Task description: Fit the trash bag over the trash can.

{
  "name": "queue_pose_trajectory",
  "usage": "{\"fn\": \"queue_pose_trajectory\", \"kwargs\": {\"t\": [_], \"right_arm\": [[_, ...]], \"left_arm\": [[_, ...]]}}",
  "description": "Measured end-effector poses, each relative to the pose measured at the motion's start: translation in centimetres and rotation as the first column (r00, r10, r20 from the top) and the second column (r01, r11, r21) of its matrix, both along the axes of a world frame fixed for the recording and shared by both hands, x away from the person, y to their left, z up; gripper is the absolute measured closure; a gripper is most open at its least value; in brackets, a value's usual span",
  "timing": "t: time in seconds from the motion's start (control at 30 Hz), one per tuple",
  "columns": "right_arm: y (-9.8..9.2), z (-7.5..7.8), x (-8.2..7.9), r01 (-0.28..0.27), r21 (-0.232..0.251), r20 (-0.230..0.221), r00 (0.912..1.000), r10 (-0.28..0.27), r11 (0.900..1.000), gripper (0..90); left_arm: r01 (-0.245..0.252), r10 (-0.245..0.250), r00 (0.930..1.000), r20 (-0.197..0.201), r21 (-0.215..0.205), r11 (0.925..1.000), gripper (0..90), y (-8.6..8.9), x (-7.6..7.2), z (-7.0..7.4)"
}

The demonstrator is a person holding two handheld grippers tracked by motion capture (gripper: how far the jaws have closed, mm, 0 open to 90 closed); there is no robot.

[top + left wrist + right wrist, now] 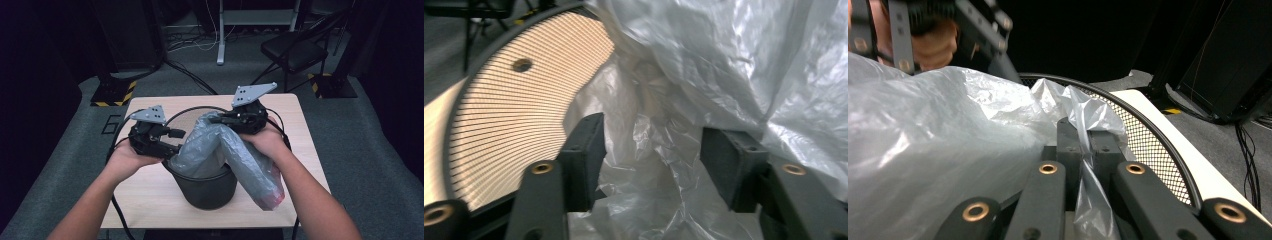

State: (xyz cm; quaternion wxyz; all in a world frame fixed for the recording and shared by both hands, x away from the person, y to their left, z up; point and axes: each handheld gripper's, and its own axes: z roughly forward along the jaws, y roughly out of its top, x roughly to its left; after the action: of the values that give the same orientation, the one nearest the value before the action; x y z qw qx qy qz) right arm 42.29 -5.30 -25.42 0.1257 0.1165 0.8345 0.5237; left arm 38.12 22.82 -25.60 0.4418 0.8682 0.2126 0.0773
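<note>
A black mesh waste bin (207, 192) stands on a small wooden table (145, 200). A grey translucent plastic bag (240, 155) lies partly inside it and hangs over its right rim. My right gripper (215, 119) is at the bin's far rim, shut on a pinched fold of the bag (923, 150); the right gripper view shows its jaws (1083, 135) closed on that fold. My left gripper (175, 140) is at the bin's left rim, open. In the left gripper view crumpled bag (724, 65) lies loose between its jaws (651, 155), and the mesh wall (514, 125) is beside them.
A black folding chair (295, 50) and a desk leg (220, 45) stand on the grey floor beyond the table. Cables run across that floor. Black cases (1233, 65) stand off the table's side. Bare tabletop shows on both sides of the bin.
</note>
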Motion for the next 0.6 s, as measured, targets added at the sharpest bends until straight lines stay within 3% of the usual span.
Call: {"fn": "queue_pose_trajectory", "kwargs": {"t": [0.2, 0.37, 0.53, 0.6], "right_arm": [[0.4, -0.1, 0.0, 0.0, -0.006, -0.002, 1.0, 0.0, 1.0, 85.6], [0.8, -0.3, -0.2, -0.005, -0.026, 0.002, 1.0, 0.005, 1.0, 85.6], [1.1, -0.3, -0.5, -0.021, -0.022, -0.003, 0.9998, 0.021, 1.0, 85.6], [1.2, -0.2, -0.6, -0.033, -0.009, -0.01, 0.9994, 0.033, 0.999, 85.6]], "left_arm": [[-0.027, 0.027, 0.9981, 0.056, -0.002, 0.9996, 38.2, 0.1, -0.5, 2.1], [-0.009, 0.014, 0.9975, 0.069, -0.059, 0.9982, 36.1, -0.4, -0.8, 3.3], [0.004, -0.001, 0.9985, 0.054, -0.053, 0.9986, 31.8, -2.0, -0.5, 2.6], [0.01, -0.009, 0.9996, 0.029, -0.046, 0.9989, 30.8, -2.7, -0.1, 1.8]]}}
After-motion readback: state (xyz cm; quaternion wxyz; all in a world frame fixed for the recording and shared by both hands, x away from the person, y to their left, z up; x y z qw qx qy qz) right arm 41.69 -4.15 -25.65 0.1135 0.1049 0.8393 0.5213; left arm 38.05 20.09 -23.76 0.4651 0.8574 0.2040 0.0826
